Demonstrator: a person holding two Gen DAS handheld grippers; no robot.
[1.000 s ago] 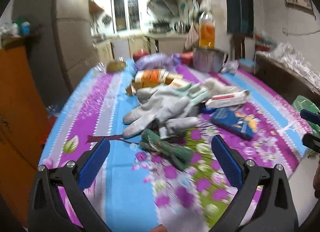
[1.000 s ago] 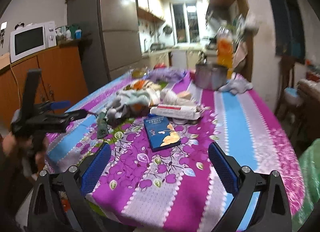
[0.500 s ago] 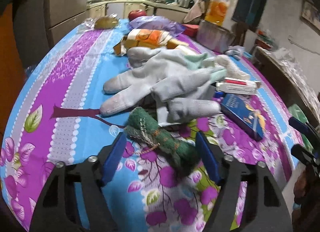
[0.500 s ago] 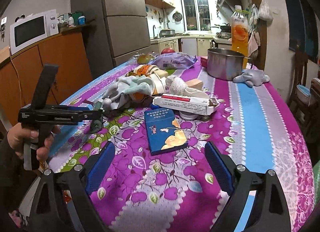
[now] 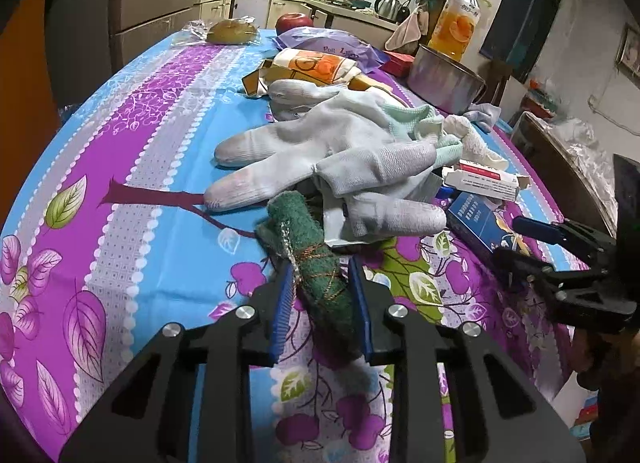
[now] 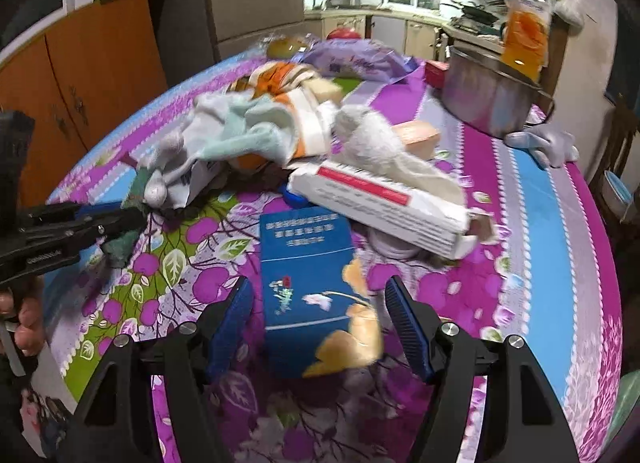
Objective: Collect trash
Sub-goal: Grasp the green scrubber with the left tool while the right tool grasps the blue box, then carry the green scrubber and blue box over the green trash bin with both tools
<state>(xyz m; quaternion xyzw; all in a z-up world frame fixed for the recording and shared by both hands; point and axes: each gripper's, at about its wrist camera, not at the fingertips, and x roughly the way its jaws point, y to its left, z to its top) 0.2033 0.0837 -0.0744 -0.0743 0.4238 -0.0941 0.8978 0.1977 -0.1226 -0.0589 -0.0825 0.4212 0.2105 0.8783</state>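
Observation:
A green scouring pad (image 5: 296, 219), rolled and tied with thread, lies on the flowered tablecloth (image 5: 160, 167) in front of a heap of white work gloves (image 5: 340, 151). My left gripper (image 5: 320, 263) is closing on the near end of the roll, and its blue pads press both sides. A flat blue box (image 6: 308, 263) lies between the jaws of my right gripper (image 6: 318, 283). Those jaws are closing, with a gap still showing on each side of the box. The left gripper (image 6: 80, 223) also shows at the left edge of the right wrist view, held by a hand.
Behind the blue box lie a long white carton (image 6: 376, 203), crumpled wrappers and an orange-printed packet (image 5: 316, 63). A steel pot (image 6: 488, 103) and an orange juice bottle (image 6: 524, 35) stand at the back right. The table's front edge runs just below both grippers.
The left jaws have narrowed from wide open onto the green roll. The right gripper has moved in over the table, and its jaws now straddle the blue box and have drawn closer.

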